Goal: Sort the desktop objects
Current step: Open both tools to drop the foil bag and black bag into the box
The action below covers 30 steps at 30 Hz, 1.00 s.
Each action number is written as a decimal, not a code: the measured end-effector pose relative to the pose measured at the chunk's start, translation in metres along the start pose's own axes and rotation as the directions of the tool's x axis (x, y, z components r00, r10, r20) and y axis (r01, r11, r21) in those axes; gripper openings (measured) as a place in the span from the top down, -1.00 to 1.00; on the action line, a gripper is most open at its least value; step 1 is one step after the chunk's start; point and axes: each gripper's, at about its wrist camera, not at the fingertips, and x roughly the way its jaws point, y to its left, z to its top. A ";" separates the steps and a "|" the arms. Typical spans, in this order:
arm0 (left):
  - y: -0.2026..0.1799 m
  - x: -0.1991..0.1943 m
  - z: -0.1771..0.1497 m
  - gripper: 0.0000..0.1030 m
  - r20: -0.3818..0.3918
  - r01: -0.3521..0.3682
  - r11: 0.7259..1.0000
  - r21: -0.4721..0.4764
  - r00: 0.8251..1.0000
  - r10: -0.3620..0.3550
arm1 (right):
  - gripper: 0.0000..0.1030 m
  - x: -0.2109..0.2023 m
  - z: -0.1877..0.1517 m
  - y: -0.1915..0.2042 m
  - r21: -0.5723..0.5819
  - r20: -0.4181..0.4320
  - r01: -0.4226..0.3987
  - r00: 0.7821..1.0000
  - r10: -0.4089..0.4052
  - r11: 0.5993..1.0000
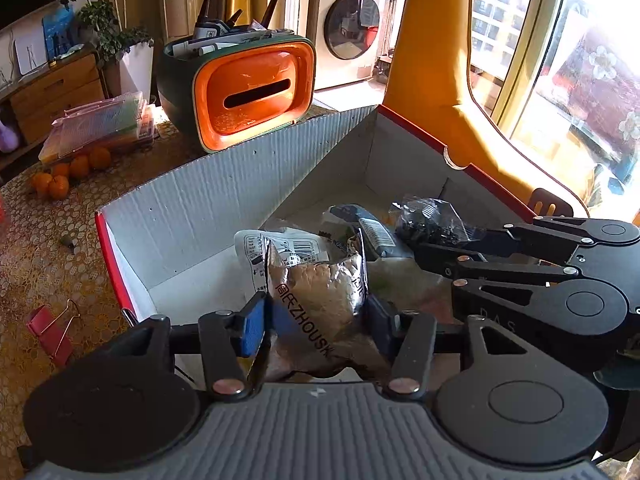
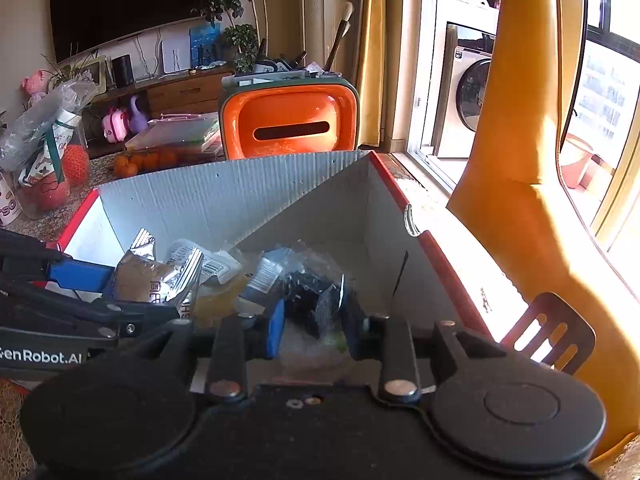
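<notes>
Right now both grippers sit over the open cardboard box [image 1: 224, 196] on the tabletop [image 1: 36, 240]. The left gripper [image 1: 316, 316] is clamped on a silver snack packet [image 1: 320, 284], and the right gripper [image 2: 314, 326] pinches a clear bag of dark small parts [image 2: 308, 296]. To do this well, lower each load close to the box floor, then release one at a time so nothing bounces out. What the clear bag holds is hard to make out, and the box bottom is mostly hidden under other wrappers [image 1: 360, 232].
</notes>
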 end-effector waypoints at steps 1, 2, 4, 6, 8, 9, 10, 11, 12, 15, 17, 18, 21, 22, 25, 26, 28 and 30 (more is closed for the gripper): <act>-0.001 0.001 -0.001 -0.06 -0.005 0.002 1.000 0.002 1.000 -0.002 | 0.38 0.000 0.000 0.000 -0.003 -0.001 -0.004 1.000 0.004 1.000; -0.002 0.003 -0.002 -0.07 -0.011 0.005 1.000 0.000 1.000 -0.005 | 0.37 0.000 -0.001 0.000 -0.005 -0.001 -0.005 1.000 0.005 1.000; -0.002 0.004 -0.005 -0.17 -0.017 0.010 1.000 0.000 1.000 -0.010 | 0.32 0.000 -0.001 0.000 -0.014 0.001 -0.007 1.000 0.007 1.000; -0.002 0.005 -0.007 -0.24 -0.026 0.011 1.000 0.001 1.000 -0.011 | 0.31 -0.003 -0.002 0.002 -0.029 0.005 -0.003 1.000 0.004 1.000; -0.002 0.006 -0.009 -0.26 -0.032 0.012 1.000 0.001 0.999 -0.012 | 0.29 -0.005 -0.003 0.003 -0.037 0.006 0.001 1.000 -0.001 0.999; -0.002 0.005 -0.010 -0.26 -0.028 0.016 1.000 0.009 0.999 -0.016 | 0.28 -0.006 -0.004 0.002 -0.039 0.007 -0.002 1.000 0.002 0.999; -0.003 0.003 -0.011 -0.33 -0.023 0.016 1.000 0.016 1.000 -0.016 | 0.28 -0.007 -0.004 0.002 -0.039 0.008 -0.001 1.000 0.002 0.999; -0.004 0.001 -0.012 -0.40 -0.015 0.013 1.000 0.021 1.000 -0.013 | 0.28 -0.008 -0.005 0.002 -0.039 0.009 -0.001 1.000 0.001 0.999; -0.004 -0.001 -0.012 -0.49 -0.005 0.007 1.000 0.023 1.000 -0.007 | 0.27 -0.010 -0.004 0.001 -0.039 0.011 -0.002 1.000 0.003 0.999; -0.006 -0.011 -0.013 -0.59 0.028 0.005 0.999 0.036 1.000 -0.006 | 0.23 -0.016 -0.004 -0.001 -0.031 0.019 -0.005 1.000 0.005 1.000; -0.006 -0.017 -0.014 -0.59 0.043 0.011 0.999 0.047 0.999 -0.013 | -0.01 -0.020 -0.004 -0.003 -0.020 0.026 -0.007 1.000 0.007 1.000; -0.007 -0.020 -0.015 -0.59 0.048 0.008 0.999 0.051 0.999 -0.011 | -0.04 -0.024 -0.004 -0.004 -0.017 0.035 -0.004 0.999 0.005 1.000; -0.007 -0.030 -0.017 -0.59 0.064 0.011 0.998 0.057 0.998 -0.015 | -0.04 -0.031 -0.003 -0.005 -0.011 0.045 -0.022 0.999 0.022 1.000; -0.007 -0.033 -0.017 -0.59 0.067 0.017 0.998 0.053 0.998 -0.021 | -0.04 -0.035 -0.003 -0.005 -0.012 0.048 -0.024 0.999 0.025 1.000; -0.006 -0.043 -0.020 -0.59 0.077 0.028 0.999 0.041 0.997 -0.031 | -0.04 -0.043 -0.002 -0.001 -0.024 0.053 -0.039 0.998 0.040 0.999; -0.006 -0.046 -0.021 -0.59 0.080 0.030 0.999 0.039 0.996 -0.033 | -0.04 -0.046 -0.002 0.000 -0.028 0.054 -0.042 0.998 0.043 0.999; -0.005 -0.053 -0.023 -0.59 0.091 0.029 0.999 0.035 0.995 -0.032 | -0.04 -0.051 -0.002 0.004 -0.039 0.055 -0.047 0.997 0.049 0.998; -0.004 -0.060 -0.026 -0.59 0.103 0.026 0.999 0.033 0.994 -0.030 | -0.04 -0.057 -0.001 0.008 -0.049 0.057 -0.052 0.997 0.055 0.997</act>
